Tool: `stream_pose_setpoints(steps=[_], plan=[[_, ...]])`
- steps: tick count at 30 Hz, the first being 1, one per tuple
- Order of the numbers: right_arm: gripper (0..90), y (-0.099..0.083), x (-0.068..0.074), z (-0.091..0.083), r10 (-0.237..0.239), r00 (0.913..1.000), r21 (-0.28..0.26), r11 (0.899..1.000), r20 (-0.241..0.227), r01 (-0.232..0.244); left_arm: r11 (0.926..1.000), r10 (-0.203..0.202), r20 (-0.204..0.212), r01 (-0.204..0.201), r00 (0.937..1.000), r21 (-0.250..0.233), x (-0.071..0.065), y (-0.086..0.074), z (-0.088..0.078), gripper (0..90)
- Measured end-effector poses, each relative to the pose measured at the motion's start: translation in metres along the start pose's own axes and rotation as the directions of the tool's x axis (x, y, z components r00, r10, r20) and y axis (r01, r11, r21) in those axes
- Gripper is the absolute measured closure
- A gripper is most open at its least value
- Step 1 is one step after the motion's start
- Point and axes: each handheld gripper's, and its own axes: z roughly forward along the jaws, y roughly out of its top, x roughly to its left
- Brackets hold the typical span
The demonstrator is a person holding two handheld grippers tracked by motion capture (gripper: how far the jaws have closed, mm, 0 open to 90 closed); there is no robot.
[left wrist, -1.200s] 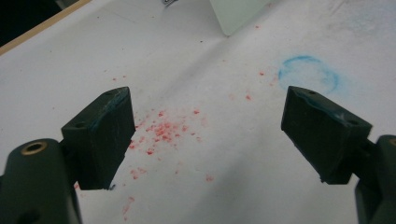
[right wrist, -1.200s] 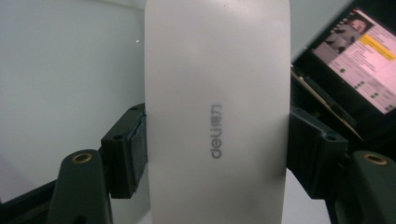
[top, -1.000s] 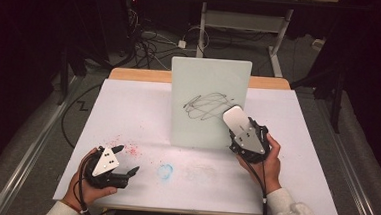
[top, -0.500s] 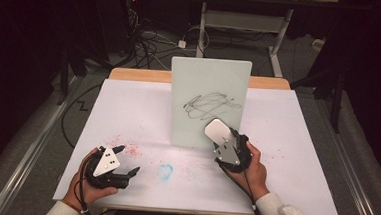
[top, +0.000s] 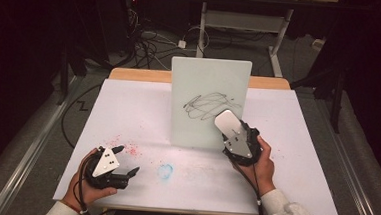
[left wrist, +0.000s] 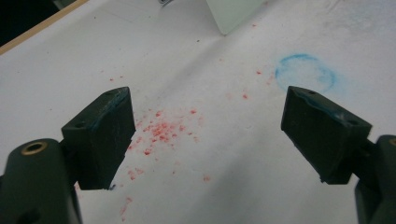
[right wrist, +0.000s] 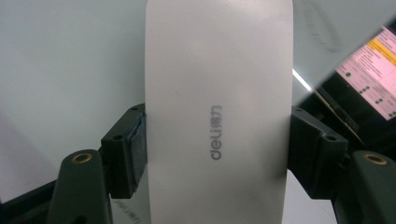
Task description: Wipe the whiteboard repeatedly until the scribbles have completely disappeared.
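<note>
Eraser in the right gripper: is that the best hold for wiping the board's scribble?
Likely yes. The right gripper clamps the white eraser across its narrow width, on the long sides near the rear end, coming from behind. That leaves its front free to meet the upright whiteboard.

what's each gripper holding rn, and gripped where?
Right gripper clamps a white eraser by its two long sides, near the lower half, in front of the whiteboard. Left gripper is open, holding nothing.

The eraser [right wrist: 217, 112] is showing smooth, matt white plastic; the board [top: 207, 83] is looking glossy; the table [top: 128, 113] is wearing matt white paper.
</note>
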Motion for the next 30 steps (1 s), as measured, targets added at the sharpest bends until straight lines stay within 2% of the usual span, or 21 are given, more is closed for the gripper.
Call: stream_pose_setpoints(steps=[4, 7, 8, 18, 22, 30], plan=[[31.2, 0.0, -0.01, -0.001, 0.045, 0.9988, -0.002, 0.999, 0.019, -0.045, 1.0, 0.006, 0.001, -0.006, 1.0, 0.005, 0.0, 0.0, 0.0, 16.8], [31.2, -0.001, -0.008, -0.001, 0.033, 0.9991, 0.002, 0.999, 0.027, -0.033, 1.0, 0.003, 0.002, -0.003, 1.0, 0.003, -0.001, 0.001, 0.001, 16.8], [31.2, -0.002, -0.006, -0.001, 0.041, 0.9989, 0.002, 0.999, 0.022, -0.041, 1.0, 0.003, 0.003, -0.003, 1.0, 0.003, -0.001, 0.001, 0.001, 16.8], [31.2, -0.003, 0.02, 0.001, -0.024, 0.9997, 0.006, 1.0, -0.008, 0.024, 1.0, 0.003, 0.003, -0.003, 1.0, 0.002, -0.001, 0.001, 0.001, 16.9], [31.2, -0.002, 0.018, 0.002, -0.025, 0.9995, 0.01, 1.0, -0.017, 0.026, 1.0, 0.002, 0.003, -0.002, 1.0, 0.002, -0.001, 0.001, 0.001, 17.2], [31.2, 0.011, 0.008, 0.004, 0.017, 0.9996, -0.017, 1.0, 0.023, -0.017, 1.0, 0.002, 0.005, -0.002, 1.0, 0.004, -0.001, 0.001, 0.002, 17.2]])
